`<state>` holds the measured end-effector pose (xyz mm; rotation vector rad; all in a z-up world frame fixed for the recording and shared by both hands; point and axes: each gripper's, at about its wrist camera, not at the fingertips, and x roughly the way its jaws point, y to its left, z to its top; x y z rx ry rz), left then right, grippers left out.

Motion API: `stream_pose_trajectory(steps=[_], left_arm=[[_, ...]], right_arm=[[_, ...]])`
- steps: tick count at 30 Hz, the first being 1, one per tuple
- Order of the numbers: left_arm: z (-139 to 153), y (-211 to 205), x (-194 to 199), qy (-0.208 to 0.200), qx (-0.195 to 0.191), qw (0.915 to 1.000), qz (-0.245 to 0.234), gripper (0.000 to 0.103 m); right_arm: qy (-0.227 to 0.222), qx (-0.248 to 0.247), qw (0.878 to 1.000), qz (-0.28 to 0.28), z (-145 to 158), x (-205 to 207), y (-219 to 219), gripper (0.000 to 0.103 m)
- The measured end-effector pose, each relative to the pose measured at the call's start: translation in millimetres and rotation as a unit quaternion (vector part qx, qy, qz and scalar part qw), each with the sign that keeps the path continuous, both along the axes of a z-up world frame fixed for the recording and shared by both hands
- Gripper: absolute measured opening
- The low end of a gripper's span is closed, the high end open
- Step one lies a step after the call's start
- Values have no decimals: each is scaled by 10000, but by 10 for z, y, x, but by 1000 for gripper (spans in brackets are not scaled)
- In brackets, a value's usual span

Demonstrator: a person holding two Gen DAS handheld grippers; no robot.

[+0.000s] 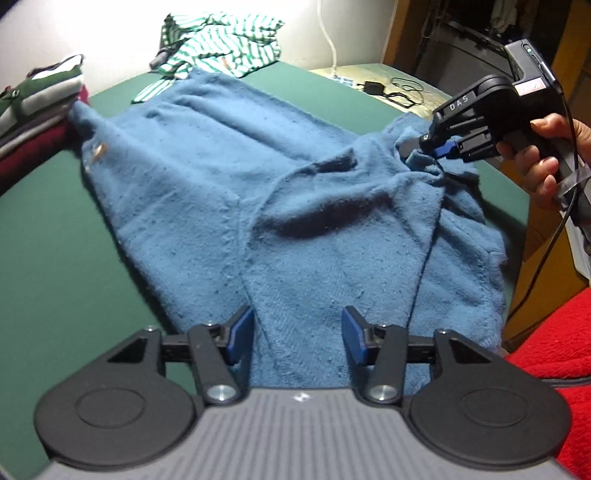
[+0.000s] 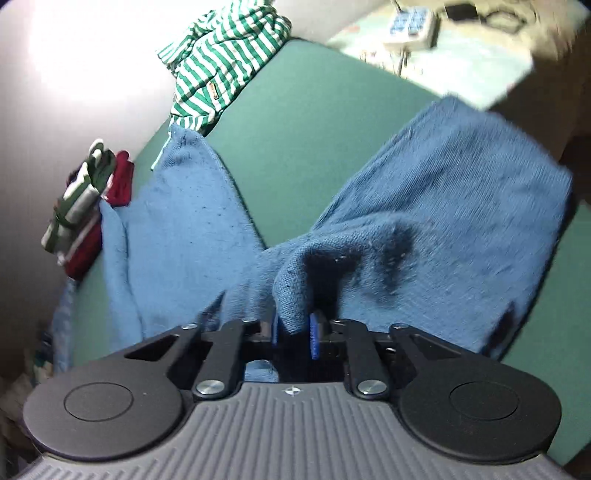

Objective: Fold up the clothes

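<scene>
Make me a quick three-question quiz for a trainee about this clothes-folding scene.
1. True or false: the right gripper is pinching a fold of the blue knit garment.
2. Which gripper has nothing between its pads? A) left gripper B) right gripper
3. Fill in: the crumpled shirt at the far side of the green table has green and white ____.

Key: 1 true; 2 A; 3 stripes.

We see a white power strip (image 2: pixel 410 24) on the pale side surface (image 2: pixel 461 70). A black charger (image 1: pixel 373 88) with tangled cable (image 1: pixel 406 92) lies near it.
</scene>
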<state>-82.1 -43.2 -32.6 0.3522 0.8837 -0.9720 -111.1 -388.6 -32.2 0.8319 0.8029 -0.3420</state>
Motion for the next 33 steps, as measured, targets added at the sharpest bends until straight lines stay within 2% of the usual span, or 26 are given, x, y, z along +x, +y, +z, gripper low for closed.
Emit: stream_pose_trajectory(steps=[3,5,7,8,9,12,15,16,18,20,24,29,33], left_arm=[[59,13,53,11,-204,9997,-111,52],[78,-17,96,-40,-313,9994,-172,57],[67,-83,150,-130,-323,9992,-204,57],[57,-123,185,-186,-301,9992,-192,57],[48,-156,223,-234,-289,9992,-165,57],[-10,-237,361,-185,-277,9994,68,57],[-97,-291,436,-62,-236,9993,296,57],[-107,-305,428,-64,-249,9990,356,59],[-106,-322,400,-8,-308,9984,481,64],[-109,-328,377,89,-379,9972,636,67],[-114,-351,352,183,-442,9943,955,70],[-112,-403,382,365,-505,9906,1222,80],[-111,-434,423,457,-504,9883,1362,81]], right_arm=[[32,-252,9997,-72,87,-130,-48,14],[370,-418,9983,173,77,-123,-43,14],[781,-796,9930,388,62,-11,-11,15],[871,-1037,9899,425,119,17,-6,21],[825,-1274,9874,443,226,52,-1,29],[85,-1714,9814,857,634,283,46,34],[-674,-1587,9702,1702,850,745,143,46],[-768,-1535,9665,1909,826,940,198,50],[-915,-1448,9582,2291,756,1339,316,49],[-917,-1573,9476,2627,593,1770,467,47],[-978,-1415,9379,3013,296,2503,646,44],[-1275,-1455,9247,3280,117,3164,825,44],[-1387,-1320,9140,3577,-34,3512,911,41]])
